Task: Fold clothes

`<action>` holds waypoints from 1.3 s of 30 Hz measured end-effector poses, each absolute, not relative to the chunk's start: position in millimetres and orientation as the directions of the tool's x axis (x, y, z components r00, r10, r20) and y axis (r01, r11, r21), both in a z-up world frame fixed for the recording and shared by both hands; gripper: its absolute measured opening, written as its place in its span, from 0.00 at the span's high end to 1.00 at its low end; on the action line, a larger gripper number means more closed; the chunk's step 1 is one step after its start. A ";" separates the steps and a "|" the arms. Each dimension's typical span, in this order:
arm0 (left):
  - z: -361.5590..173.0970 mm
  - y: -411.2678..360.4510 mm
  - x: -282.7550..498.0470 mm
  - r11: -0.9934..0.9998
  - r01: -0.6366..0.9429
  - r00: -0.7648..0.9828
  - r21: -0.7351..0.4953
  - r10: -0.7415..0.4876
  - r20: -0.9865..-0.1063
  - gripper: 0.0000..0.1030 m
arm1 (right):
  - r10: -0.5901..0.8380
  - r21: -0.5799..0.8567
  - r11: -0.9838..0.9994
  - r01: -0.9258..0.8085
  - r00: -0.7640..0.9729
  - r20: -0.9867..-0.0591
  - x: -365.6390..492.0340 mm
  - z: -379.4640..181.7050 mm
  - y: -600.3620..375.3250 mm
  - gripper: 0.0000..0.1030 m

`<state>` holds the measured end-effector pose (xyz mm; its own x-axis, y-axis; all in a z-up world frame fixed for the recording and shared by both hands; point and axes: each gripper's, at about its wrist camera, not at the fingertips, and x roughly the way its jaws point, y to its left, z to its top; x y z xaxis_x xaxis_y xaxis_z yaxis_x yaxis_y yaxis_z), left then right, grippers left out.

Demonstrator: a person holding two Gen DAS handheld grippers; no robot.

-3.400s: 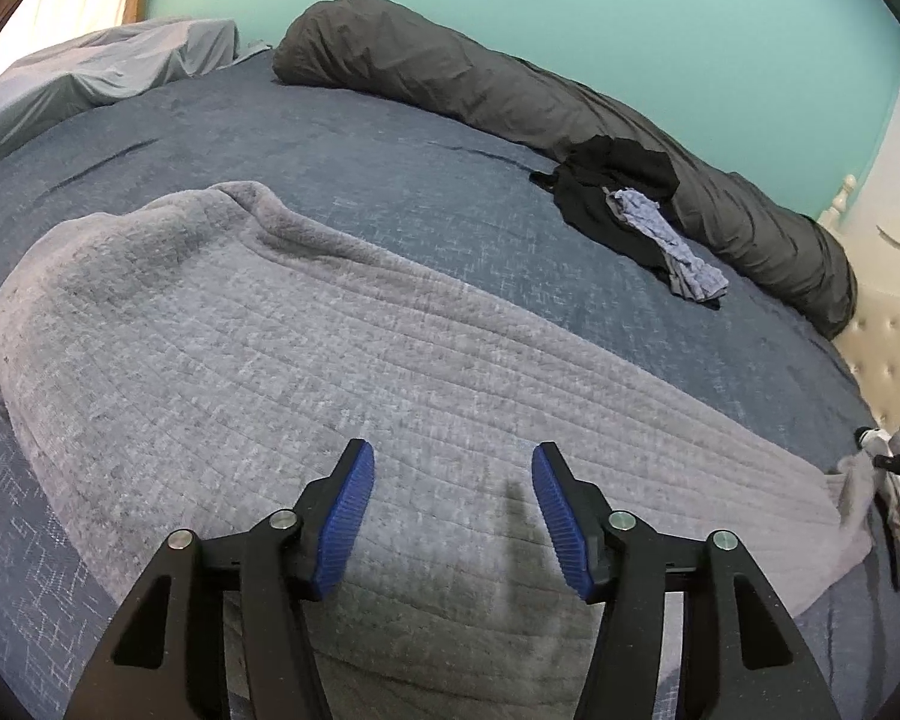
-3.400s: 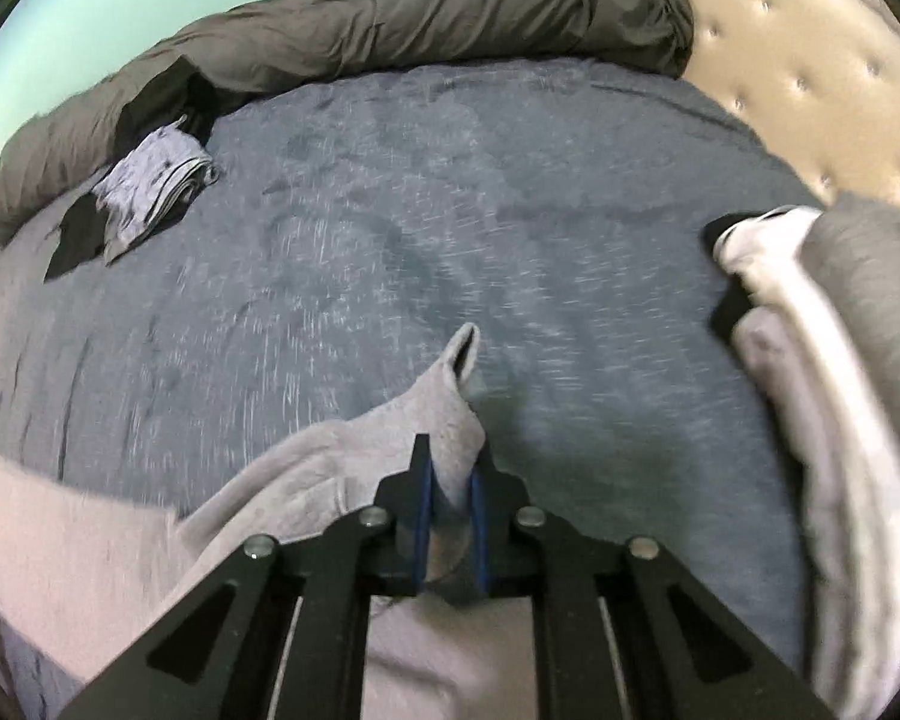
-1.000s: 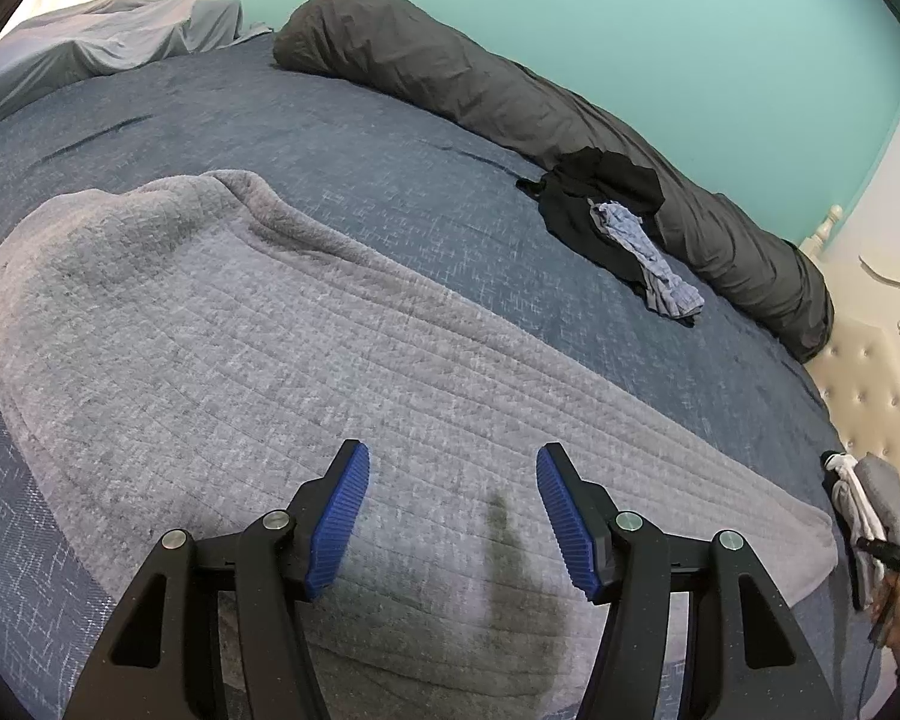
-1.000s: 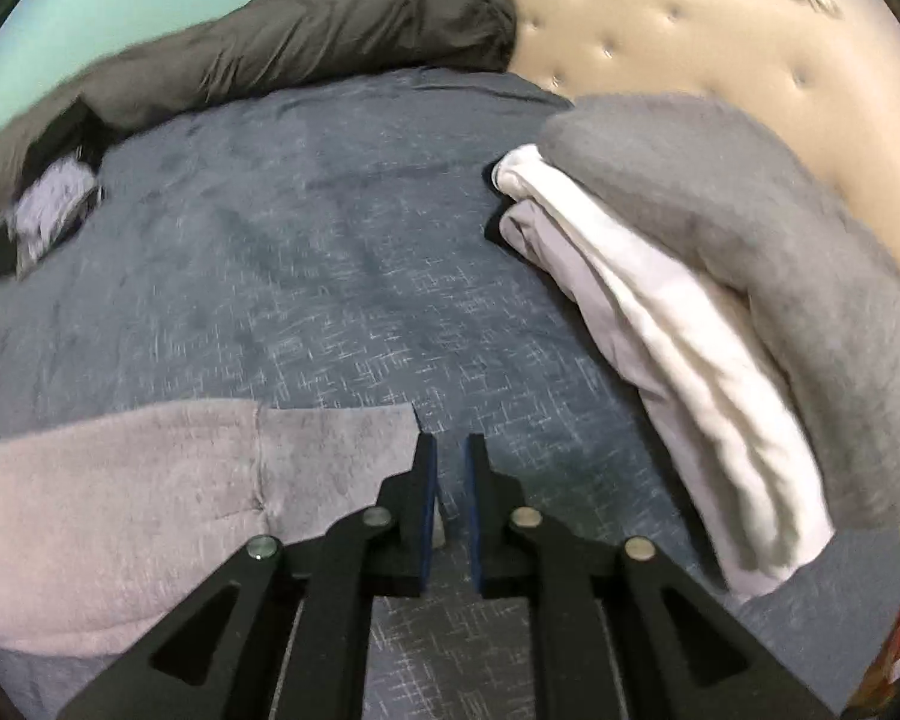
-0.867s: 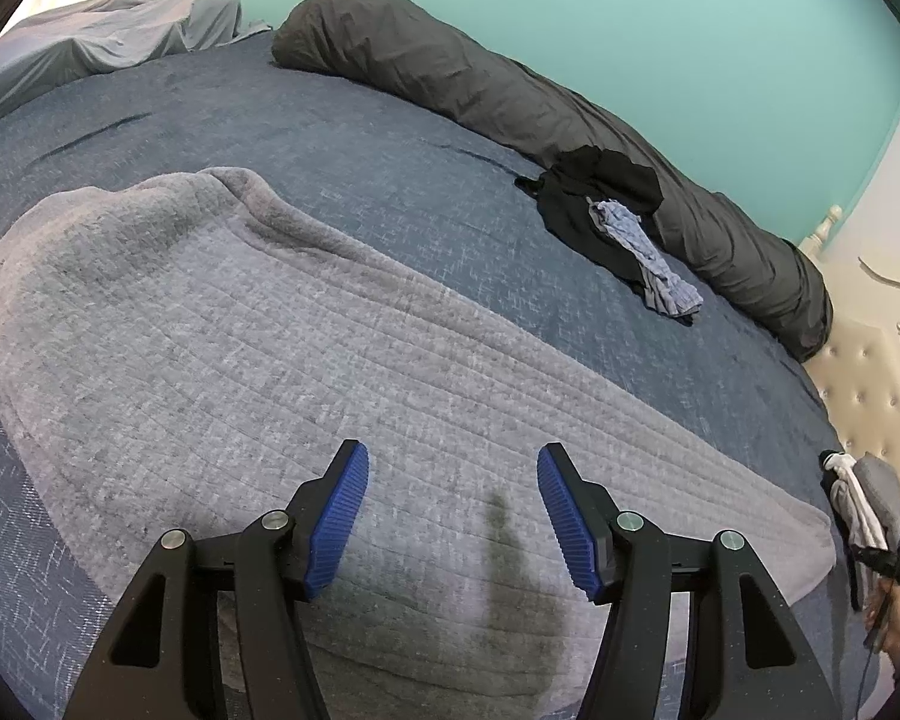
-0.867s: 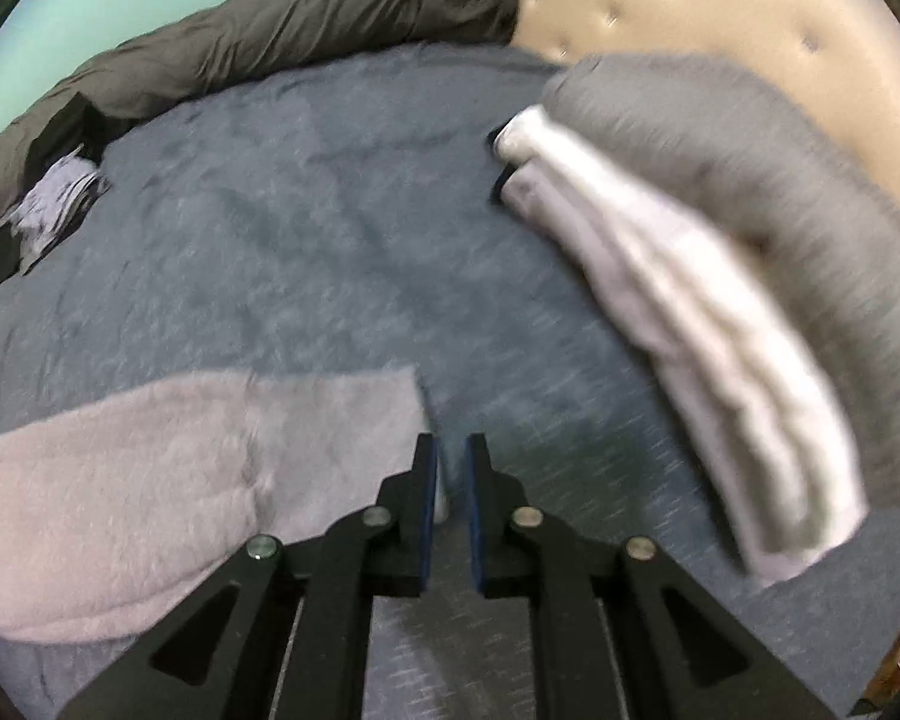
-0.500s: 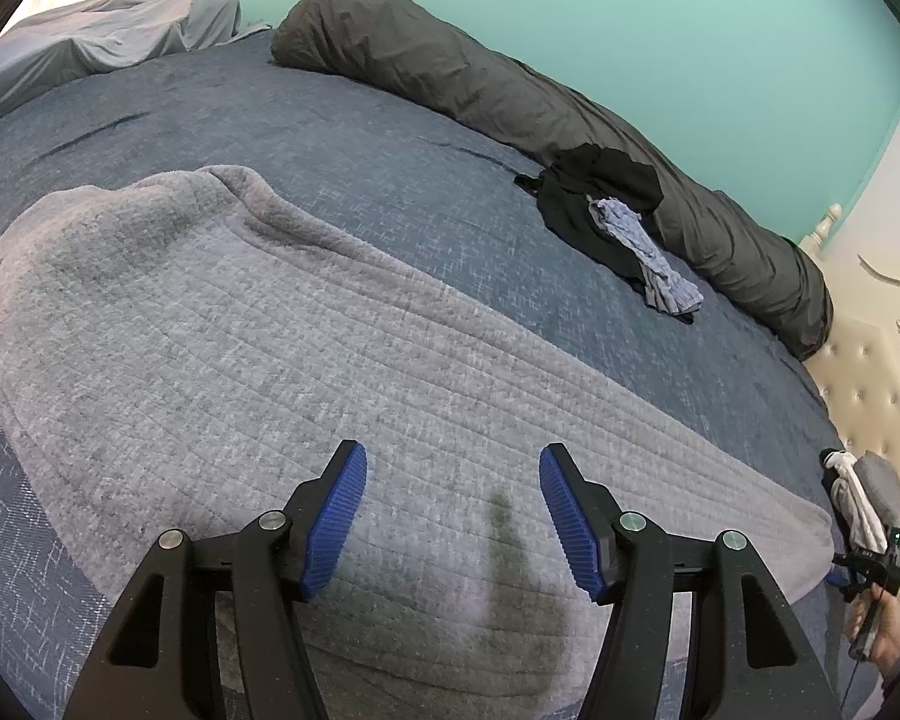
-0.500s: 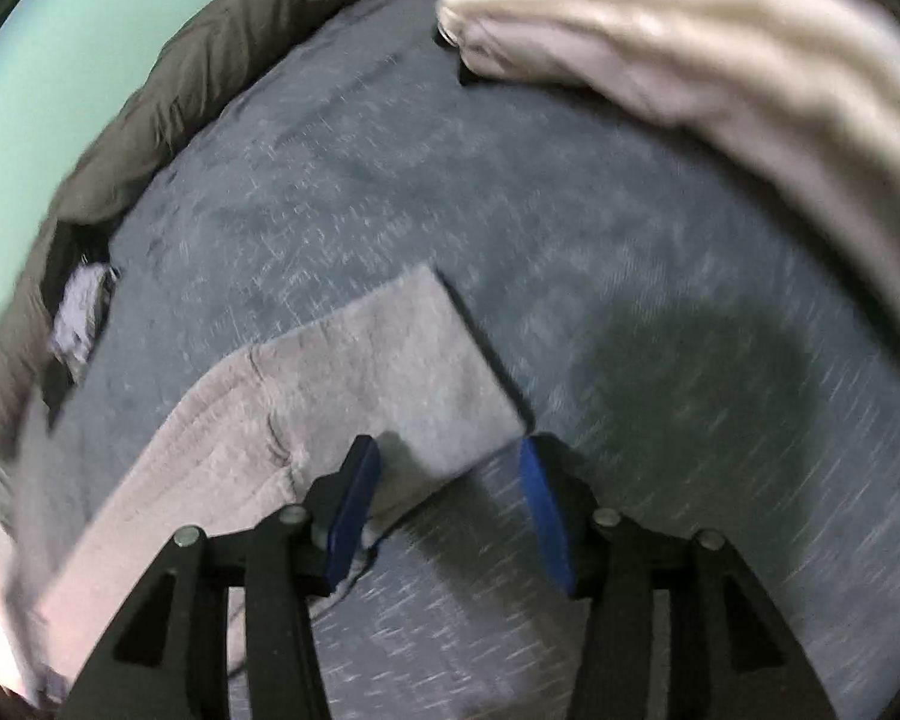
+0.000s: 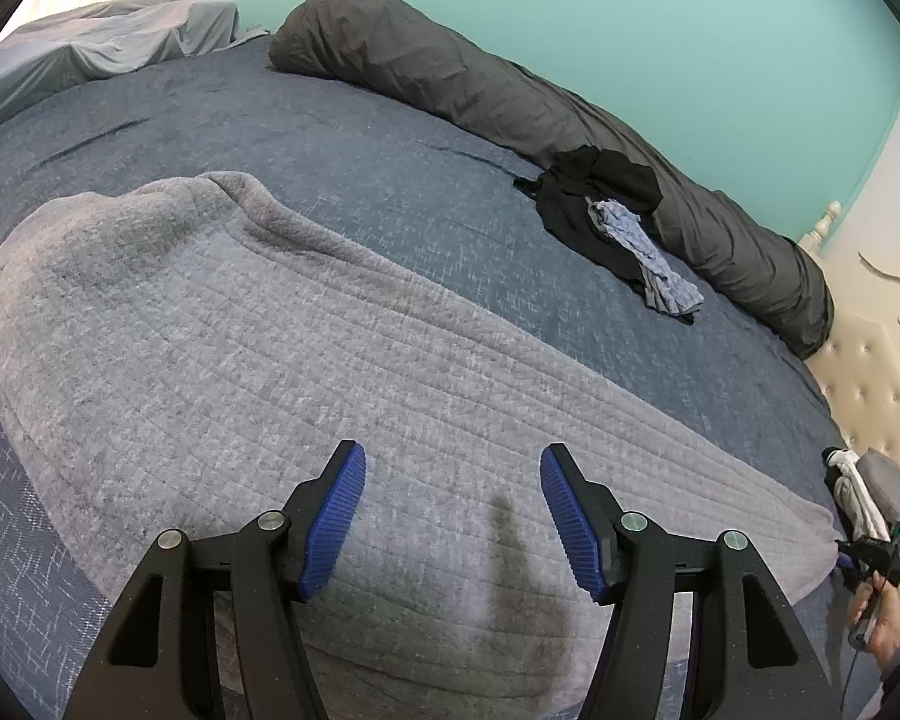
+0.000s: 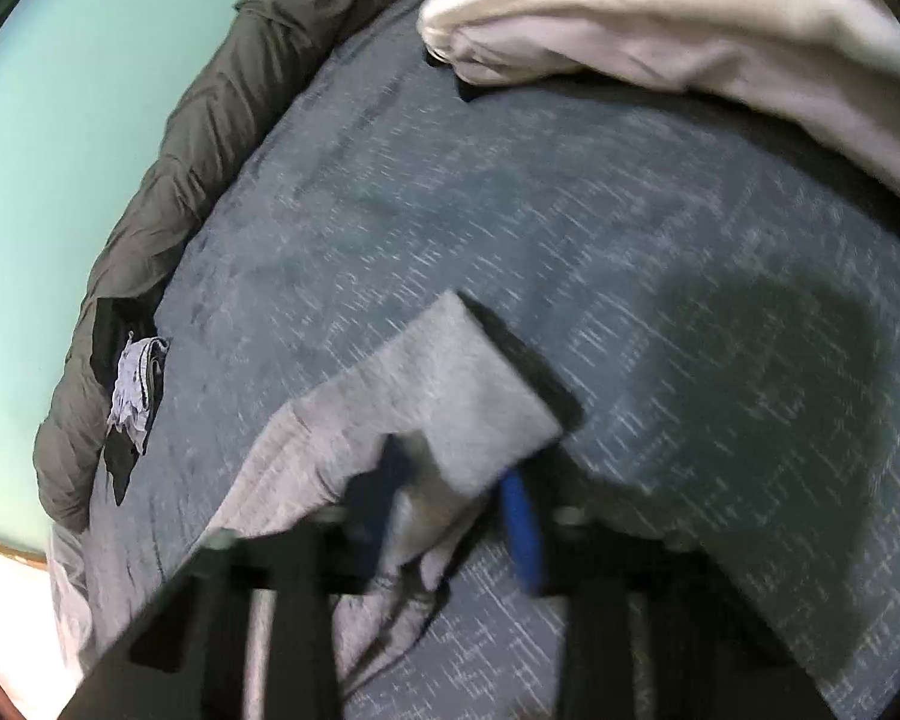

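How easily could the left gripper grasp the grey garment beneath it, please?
Probably easily: the left gripper hangs open directly over the grey garment, with nothing lying between its fingers and the fabric.

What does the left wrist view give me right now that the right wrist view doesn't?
Left wrist only: the whole spread of the grey garment, the open left gripper above it, and the pale grey bedding at the far corner.

Right wrist only: a close, blurred look at the garment's end between the open jaws of the right gripper.

Both: the blue bedspread, the dark rolled duvet, the black and blue-grey clothes pile, and the white and grey folded stack.
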<state>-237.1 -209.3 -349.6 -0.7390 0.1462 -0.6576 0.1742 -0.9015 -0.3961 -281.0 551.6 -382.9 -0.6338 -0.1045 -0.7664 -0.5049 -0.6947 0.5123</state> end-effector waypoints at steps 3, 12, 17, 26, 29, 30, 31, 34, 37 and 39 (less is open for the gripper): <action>-351.2 -211.1 -237.2 -0.901 0.180 -0.735 -0.394 0.142 -0.663 0.37 | -0.065 0.486 -0.734 -0.474 -0.664 -0.745 -280.3 -371.2 552.0 0.89; -350.8 -212.8 -235.0 -0.906 0.181 -0.731 -0.383 0.136 -0.668 0.37 | 0.024 0.440 -0.770 -0.462 -0.710 -0.704 -304.9 -332.5 577.3 0.90; -350.9 -211.0 -234.5 -0.910 0.174 -0.724 -0.376 0.141 -0.675 0.37 | 0.082 0.315 -0.831 -0.458 -0.661 -0.746 -329.6 -324.4 574.8 0.90; -339.6 -216.0 -218.5 -0.916 0.172 -0.721 -0.362 0.134 -0.680 0.37 | 0.210 0.166 -0.868 -0.469 -0.648 -0.732 -314.0 -317.6 549.9 0.75; -337.1 -227.7 -206.7 -0.904 0.196 -0.724 -0.380 0.128 -0.678 0.37 | 0.182 0.233 -0.856 -0.462 -0.690 -0.700 -289.2 -309.7 543.5 0.72; -336.4 -231.9 -202.5 -0.900 0.203 -0.725 -0.385 0.126 -0.677 0.37 | 0.169 0.250 -0.856 -0.452 -0.703 -0.691 -280.1 -306.8 537.8 0.71; -335.8 -236.1 -198.4 -0.896 0.210 -0.726 -0.391 0.125 -0.677 0.37 | 0.146 0.270 -0.860 -0.433 -0.716 -0.683 -271.6 -305.3 528.9 0.67; -333.8 -248.7 -186.0 -0.884 0.231 -0.728 -0.406 0.119 -0.675 0.37 | 0.065 0.318 -0.876 -0.362 -0.744 -0.665 -248.6 -304.2 493.9 0.65; -333.3 -267.3 -168.2 -0.870 0.280 -0.733 -0.406 0.079 -0.675 0.37 | -0.023 0.360 -0.887 -0.291 -0.750 -0.661 -232.3 -308.6 455.3 0.63; -332.9 -282.4 -158.7 -0.864 0.314 -0.735 -0.394 0.042 -0.677 0.37 | -0.095 0.398 -0.885 -0.239 -0.746 -0.659 -222.3 -315.8 427.6 0.62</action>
<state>-158.7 -282.4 -332.9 -0.7348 0.0416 -0.6770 0.3137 -0.8641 -0.3936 -222.3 427.6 -315.8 -0.7457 -0.0953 -0.6594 -0.2393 -0.8854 0.3985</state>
